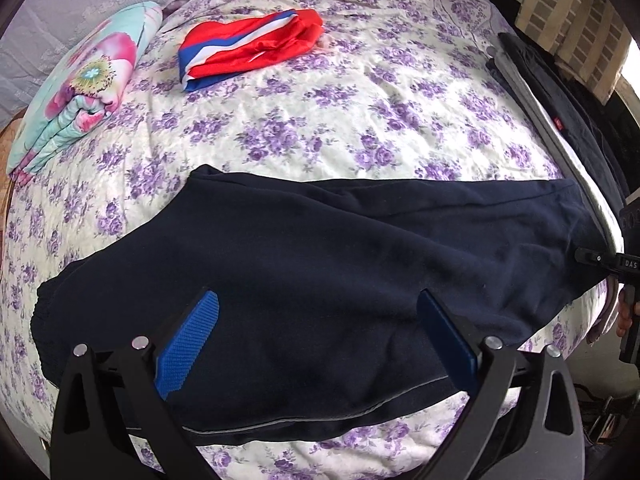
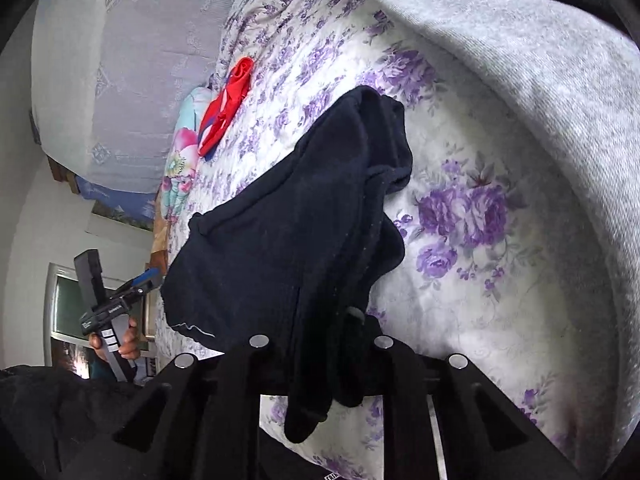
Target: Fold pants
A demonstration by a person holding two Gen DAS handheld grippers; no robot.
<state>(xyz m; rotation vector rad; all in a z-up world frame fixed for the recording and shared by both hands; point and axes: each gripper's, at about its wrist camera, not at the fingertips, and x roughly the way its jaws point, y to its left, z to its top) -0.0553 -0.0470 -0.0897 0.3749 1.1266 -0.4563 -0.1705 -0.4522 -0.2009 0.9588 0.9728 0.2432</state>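
Note:
Dark navy pants lie folded lengthwise across the near part of a bed with a purple-flowered sheet. My left gripper hangs open just above the pants, its blue pads wide apart and empty. My right gripper is shut on the right end of the pants and bunches the cloth up off the sheet; its fingertips are hidden by the fabric. The right gripper also shows at the right edge of the left wrist view.
A folded red, white and blue garment and a folded floral quilt lie at the far left of the bed. A grey and dark garment lies along the right edge of the bed; it also shows in the right wrist view.

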